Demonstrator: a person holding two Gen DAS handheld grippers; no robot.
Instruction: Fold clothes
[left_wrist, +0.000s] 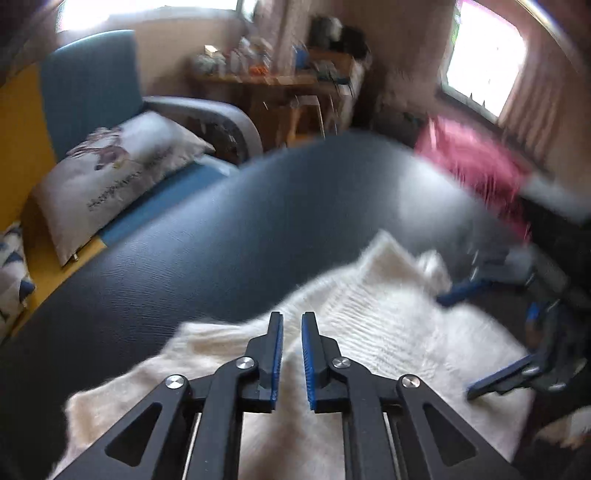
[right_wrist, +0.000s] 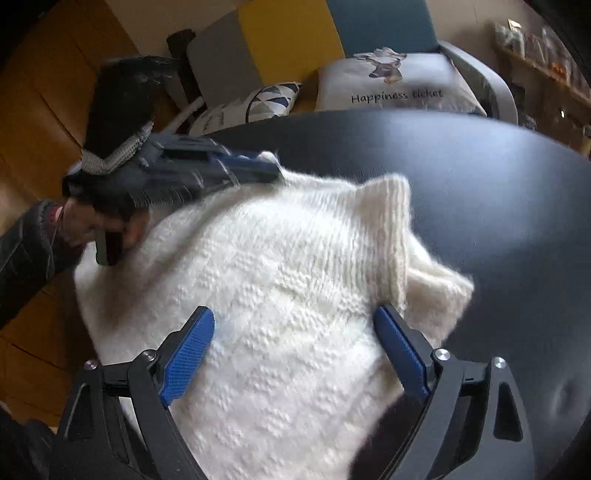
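The left gripper (left_wrist: 291, 319) hovers over the white sweater (right_wrist: 280, 280), its blue pads narrowly parted with nothing between them. The sweater lies bunched at the dark table's (right_wrist: 480, 177) near edge (ribbed cuff upturned). The right gripper (right_wrist: 295, 321) stands spread wide over the knit.

Daylight from blown-out windows (left_wrist: 484, 62), motion blur at right, fisheye bending at edges, dim corners.

White textured-knit sweater (right_wrist: 280, 280), dark table (right_wrist: 480, 177), blue-padded black hand-held gripper (right_wrist: 291, 350), blue-yellow sofa (left_wrist: 85, 85)
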